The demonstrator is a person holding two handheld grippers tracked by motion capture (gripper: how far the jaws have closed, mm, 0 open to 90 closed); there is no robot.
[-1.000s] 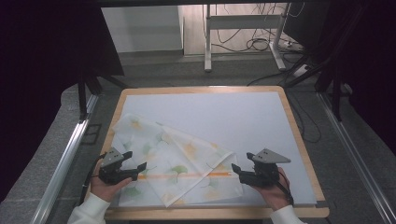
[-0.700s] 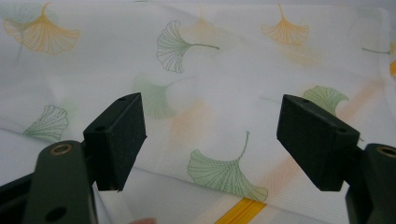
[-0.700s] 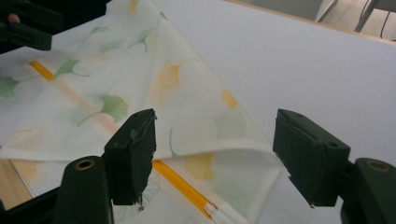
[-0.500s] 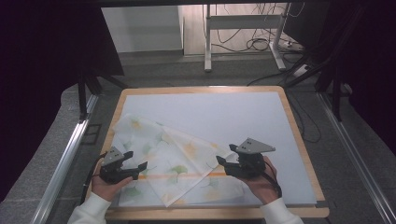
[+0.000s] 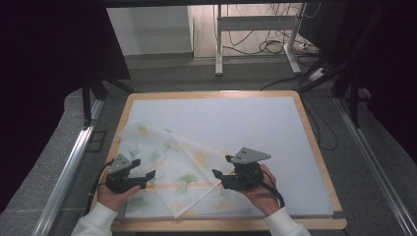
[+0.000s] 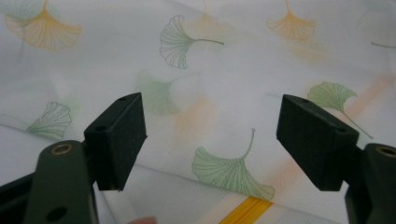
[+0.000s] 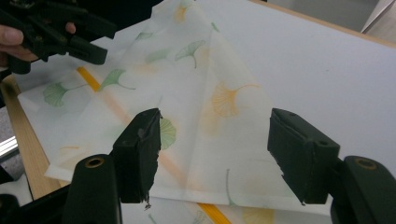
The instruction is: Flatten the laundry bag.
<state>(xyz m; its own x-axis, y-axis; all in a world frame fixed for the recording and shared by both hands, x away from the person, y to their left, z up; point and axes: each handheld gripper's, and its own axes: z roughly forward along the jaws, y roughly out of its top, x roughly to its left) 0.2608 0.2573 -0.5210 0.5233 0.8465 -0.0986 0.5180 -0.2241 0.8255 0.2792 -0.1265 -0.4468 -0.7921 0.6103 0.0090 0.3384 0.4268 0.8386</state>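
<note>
Ginkgo-print cloth (image 5: 172,169) lying folded at table's (image 5: 295,128) 7 o'clock corner; left tool (image 5: 142,178) low over cloth's 9 o'clock edge, jaws apart, nothing pinched; right tool (image 5: 220,178) above folded corner at 3 o'clock, jaws wide, just closing slightly, empty

**Three cameras over one worktop**

The high view looks forward and down from the person's side, taking in the whole worktop (image 5: 314,147); the left gripper view sits close above the ginkgo-print cloth (image 6: 224,70), looking along its own fingers (image 6: 119,137); the right gripper view looks from farther back across the same cloth toward the left gripper (image 7: 93,39).
</note>
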